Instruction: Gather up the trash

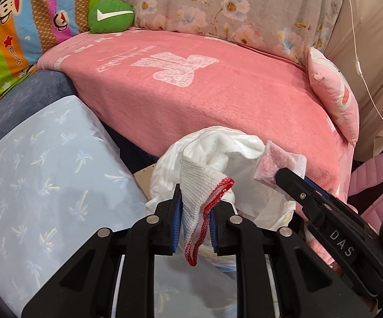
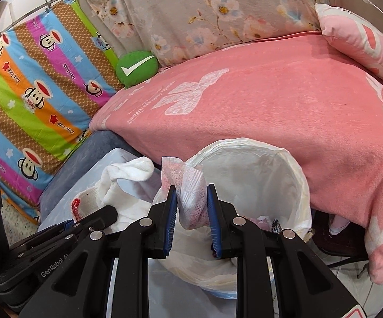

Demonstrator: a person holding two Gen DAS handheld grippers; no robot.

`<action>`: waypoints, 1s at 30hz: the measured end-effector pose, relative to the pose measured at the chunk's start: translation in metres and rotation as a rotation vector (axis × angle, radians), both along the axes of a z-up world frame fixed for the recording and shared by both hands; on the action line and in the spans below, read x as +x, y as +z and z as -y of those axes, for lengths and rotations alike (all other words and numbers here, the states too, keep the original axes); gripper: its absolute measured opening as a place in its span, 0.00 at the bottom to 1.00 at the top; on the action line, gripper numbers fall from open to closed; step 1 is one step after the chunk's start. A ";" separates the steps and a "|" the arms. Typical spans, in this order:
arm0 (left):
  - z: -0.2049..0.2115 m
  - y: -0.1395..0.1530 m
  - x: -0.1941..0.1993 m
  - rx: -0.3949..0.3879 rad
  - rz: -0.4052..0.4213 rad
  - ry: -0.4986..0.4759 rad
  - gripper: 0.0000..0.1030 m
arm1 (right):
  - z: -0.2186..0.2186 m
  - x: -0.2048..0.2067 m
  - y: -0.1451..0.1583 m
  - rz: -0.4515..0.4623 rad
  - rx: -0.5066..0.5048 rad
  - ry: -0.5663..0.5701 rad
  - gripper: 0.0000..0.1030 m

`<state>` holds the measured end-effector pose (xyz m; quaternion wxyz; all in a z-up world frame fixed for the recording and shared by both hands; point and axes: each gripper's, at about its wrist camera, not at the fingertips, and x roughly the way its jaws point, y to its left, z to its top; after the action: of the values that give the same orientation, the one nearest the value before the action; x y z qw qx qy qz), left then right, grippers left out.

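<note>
My left gripper (image 1: 195, 213) is shut on a white cloth with red edging (image 1: 204, 185); the cloth also shows in the right wrist view (image 2: 117, 182) at the left. My right gripper (image 2: 191, 209) is shut on a small pink-and-white sachet (image 2: 188, 188), held over the rim of a bin lined with a white plastic bag (image 2: 294, 175). In the left wrist view the right gripper (image 1: 286, 173) holds the sachet (image 1: 279, 163) at the right, beside the bag (image 1: 247, 182). Some scraps lie in the bottom of the bin (image 2: 264, 221).
A pink blanket (image 1: 204, 92) covers the bed behind the bin. A green check-mark cushion (image 1: 111, 16), a striped monkey-print cover (image 2: 32, 84), a floral sheet (image 1: 231, 5) and a pink pillow (image 2: 358, 37) lie around it. A pale blue plastic sheet (image 1: 45, 172) lies left.
</note>
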<state>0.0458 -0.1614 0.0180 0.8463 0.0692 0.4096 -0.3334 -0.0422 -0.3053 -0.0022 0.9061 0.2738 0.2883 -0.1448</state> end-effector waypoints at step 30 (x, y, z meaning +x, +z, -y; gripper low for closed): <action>-0.040 0.000 0.003 -0.005 0.054 0.144 0.70 | -0.006 0.003 0.010 -0.025 -0.065 0.038 0.33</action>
<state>0.0484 -0.1215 0.0179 0.8790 0.0463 0.3898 -0.2706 -0.0392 -0.2993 0.0074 0.9133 0.2371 0.2999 -0.1403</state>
